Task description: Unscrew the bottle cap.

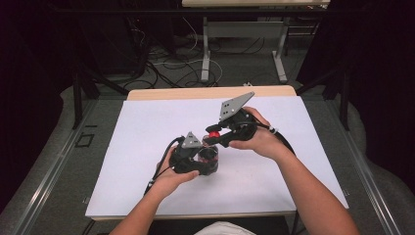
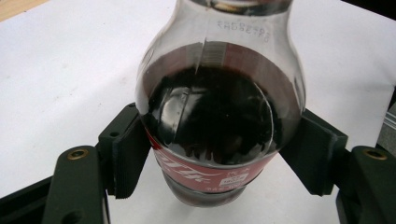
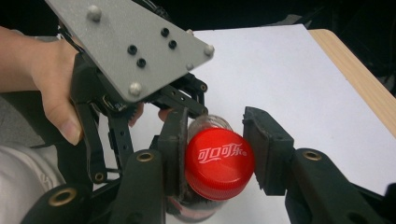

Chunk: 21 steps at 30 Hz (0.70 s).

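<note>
Left gripper view cuts off the cola bottle's (image 2: 219,121) neck; left gripper (image 2: 219,158) fingers clamp its body, right gripper (image 3: 217,161) fingers clamp its red cap (image 3: 219,163).

Bottle (image 2: 219,116) neck past top edge

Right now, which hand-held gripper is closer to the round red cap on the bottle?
Right. The right hand-held gripper has its jaws around the round red plastic cap. The left hand-held gripper is lower, clamped around the clear cola bottle at its body.
</note>
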Motion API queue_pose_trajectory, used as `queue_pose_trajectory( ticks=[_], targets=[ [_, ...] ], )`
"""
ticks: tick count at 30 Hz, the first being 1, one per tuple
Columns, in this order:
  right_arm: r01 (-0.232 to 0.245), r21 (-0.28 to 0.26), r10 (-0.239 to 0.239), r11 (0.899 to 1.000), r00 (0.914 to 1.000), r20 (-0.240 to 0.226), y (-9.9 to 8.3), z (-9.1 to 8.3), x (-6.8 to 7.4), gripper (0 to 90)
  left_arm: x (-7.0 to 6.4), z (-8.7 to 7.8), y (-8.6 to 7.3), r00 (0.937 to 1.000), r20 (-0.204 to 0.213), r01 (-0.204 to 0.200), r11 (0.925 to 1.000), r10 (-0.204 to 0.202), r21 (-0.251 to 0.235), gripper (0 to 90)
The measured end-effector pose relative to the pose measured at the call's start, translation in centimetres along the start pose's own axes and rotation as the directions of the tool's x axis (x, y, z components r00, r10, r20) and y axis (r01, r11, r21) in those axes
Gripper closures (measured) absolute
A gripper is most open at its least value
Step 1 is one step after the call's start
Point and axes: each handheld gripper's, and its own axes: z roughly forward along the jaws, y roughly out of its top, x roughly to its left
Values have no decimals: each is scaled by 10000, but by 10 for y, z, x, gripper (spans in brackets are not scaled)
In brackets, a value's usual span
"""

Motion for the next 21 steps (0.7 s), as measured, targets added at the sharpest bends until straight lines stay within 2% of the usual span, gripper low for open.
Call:
queue_pose_trajectory(
  ticks=[1,5,9,14,16,19,21],
  targets=[
    [-28,28,28,10000,10000,71,0,-2,-1,613,2,-1,0,10000,-31,-75,10000,75,-39,300],
    [-336,99,334,9994,9992,199,-3,-7,-1,613,4,-2,0,9999,-97,45,9999,-46,-104,300],
    [-296,156,290,9994,9987,411,-7,-11,-1,613,8,-4,0,9997,-147,211,9995,-215,-234,300],
    [-612,151,601,9980,9960,657,-13,-16,4,613,12,-8,0,9993,-294,238,9995,-244,-213,300],
    [-599,248,580,9979,9958,710,-16,-18,7,613,14,-9,0,9991,-296,297,9993,-304,-217,300],
    [-897,223,871,9957,9914,981,-22,-21,12,613,16,-11,0,9986,-416,304,9991,-316,-283,300],
    [-898,383,851,9952,9902,1108,-26,-22,14,613,17,-13,0,9985,-403,367,9990,-377,-274,300]
  ],
)
